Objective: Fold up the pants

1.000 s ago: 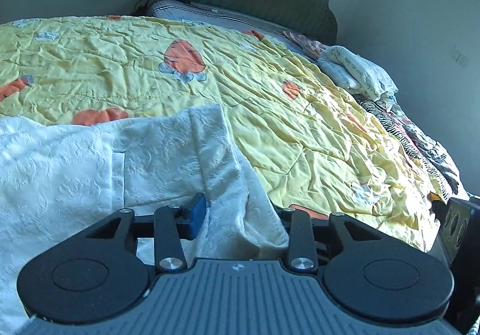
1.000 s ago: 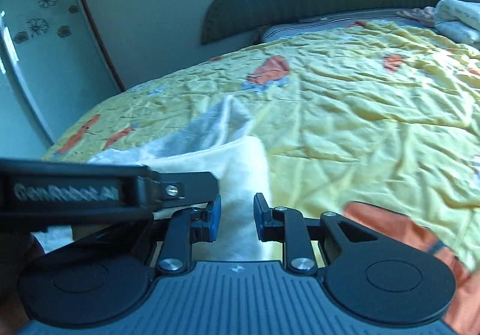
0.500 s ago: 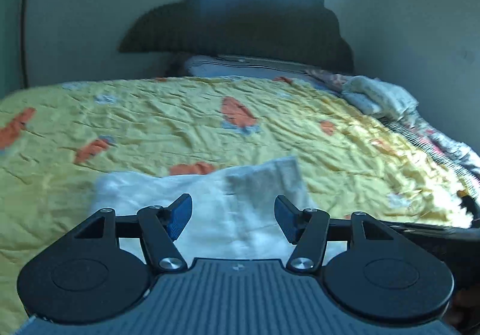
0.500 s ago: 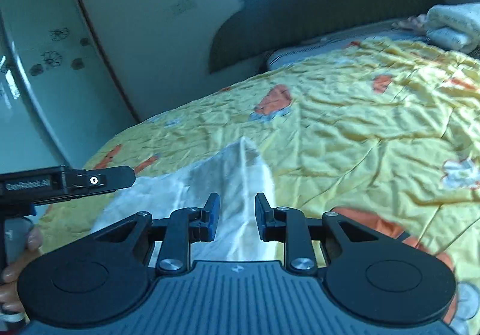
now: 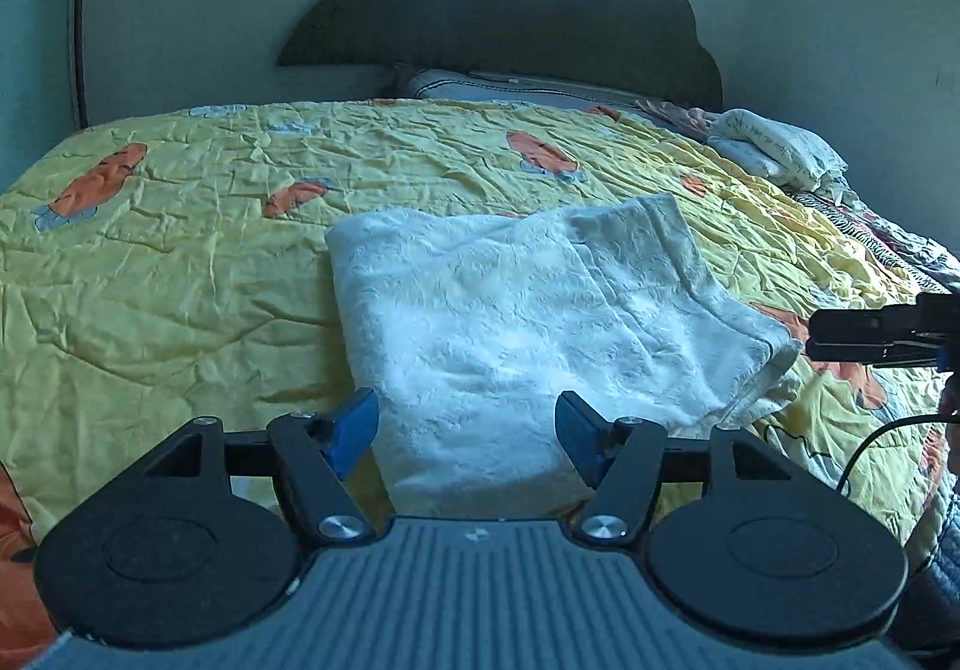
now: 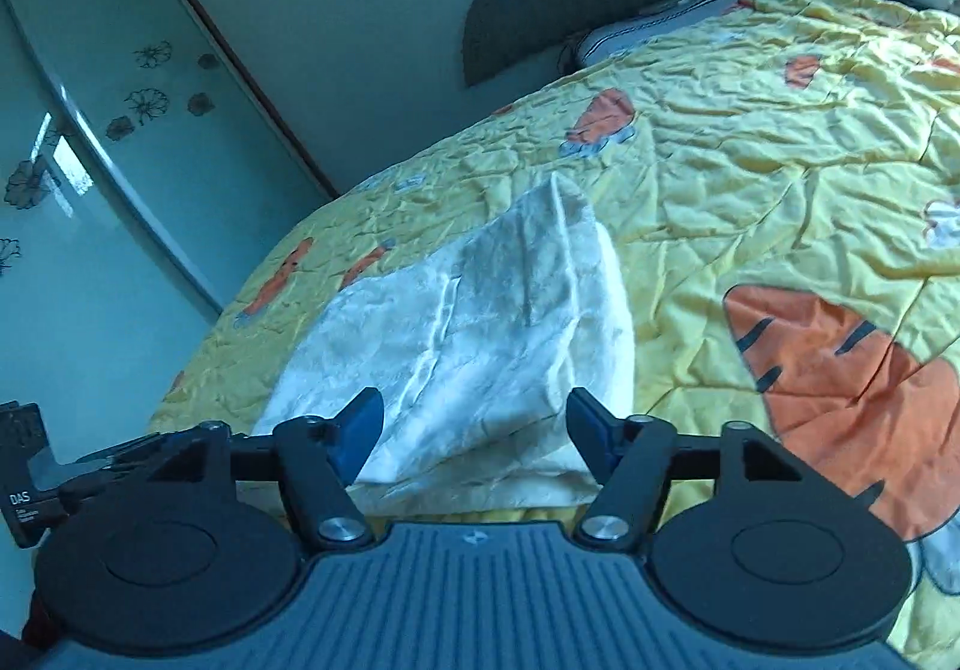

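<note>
The white textured pants (image 5: 528, 322) lie folded into a thick rectangle on the yellow quilt (image 5: 180, 262). My left gripper (image 5: 467, 433) hovers at their near edge, its jaws opening, the cloth seen between the blue pads but untouched. In the right wrist view the same folded pants (image 6: 480, 334) lie just past my right gripper (image 6: 475, 433). Its jaws are also opening, and nothing is pinched. The right gripper's fingers (image 5: 882, 337) show at the right edge of the left wrist view, beside the pants' right corner.
A dark headboard (image 5: 528, 10) and pillow (image 5: 516, 85) close the far end of the bed. Folded cloths (image 5: 774, 154) and patterned bedding (image 5: 882, 244) are heaped along the right side. A glass wardrobe door with flower stickers (image 6: 90, 160) stands left of the bed.
Both grippers let go of the white cloth and spread their jaws. The left gripper pulled back, so the whole folded pants now show; the right one backed off slightly.
</note>
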Demonstrator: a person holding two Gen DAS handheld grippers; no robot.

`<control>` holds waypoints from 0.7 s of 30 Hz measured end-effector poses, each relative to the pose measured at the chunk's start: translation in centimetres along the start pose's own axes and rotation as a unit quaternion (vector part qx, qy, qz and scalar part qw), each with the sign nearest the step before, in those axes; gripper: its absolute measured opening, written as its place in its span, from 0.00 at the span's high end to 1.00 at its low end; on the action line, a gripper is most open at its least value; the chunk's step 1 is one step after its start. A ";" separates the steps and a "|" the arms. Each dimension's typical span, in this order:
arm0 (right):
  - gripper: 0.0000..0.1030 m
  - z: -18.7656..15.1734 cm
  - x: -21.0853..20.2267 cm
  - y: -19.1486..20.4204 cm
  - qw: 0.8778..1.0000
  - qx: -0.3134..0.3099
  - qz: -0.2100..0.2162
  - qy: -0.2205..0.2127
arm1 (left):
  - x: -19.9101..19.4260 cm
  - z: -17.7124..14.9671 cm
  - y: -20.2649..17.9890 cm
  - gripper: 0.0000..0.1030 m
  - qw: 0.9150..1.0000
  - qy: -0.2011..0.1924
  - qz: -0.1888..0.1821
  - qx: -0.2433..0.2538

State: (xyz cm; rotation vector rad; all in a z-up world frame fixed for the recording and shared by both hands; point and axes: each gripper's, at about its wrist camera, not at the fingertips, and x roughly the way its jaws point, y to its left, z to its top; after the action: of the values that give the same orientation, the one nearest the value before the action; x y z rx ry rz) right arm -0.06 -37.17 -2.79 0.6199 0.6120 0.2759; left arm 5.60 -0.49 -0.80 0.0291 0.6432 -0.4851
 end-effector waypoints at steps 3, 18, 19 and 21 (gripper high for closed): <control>0.34 -0.4 1.4 -0.2 1.000 0.020 0.009 0.006 | -0.1 -0.1 -0.4 0.34 1.000 0.004 -0.013 0.007; 0.85 0.8 4.1 0.4 0.999 0.045 0.003 -0.029 | 0.1 -4.0 -6.9 0.25 0.967 -0.021 0.033 0.253; 0.85 1.1 3.7 0.6 0.998 0.045 0.010 -0.037 | 0.3 -4.1 -6.8 0.25 0.965 -0.021 0.043 0.259; 0.85 1.9 2.8 1.3 0.998 0.037 0.018 -0.055 | 0.5 -4.2 -6.3 0.25 0.965 -0.018 0.053 0.255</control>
State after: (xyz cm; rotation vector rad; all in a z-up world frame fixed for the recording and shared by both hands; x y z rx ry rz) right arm 3.23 -35.82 -2.02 0.7123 0.5079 0.2525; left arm 0.76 -5.53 -3.68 0.5383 0.4641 -0.5368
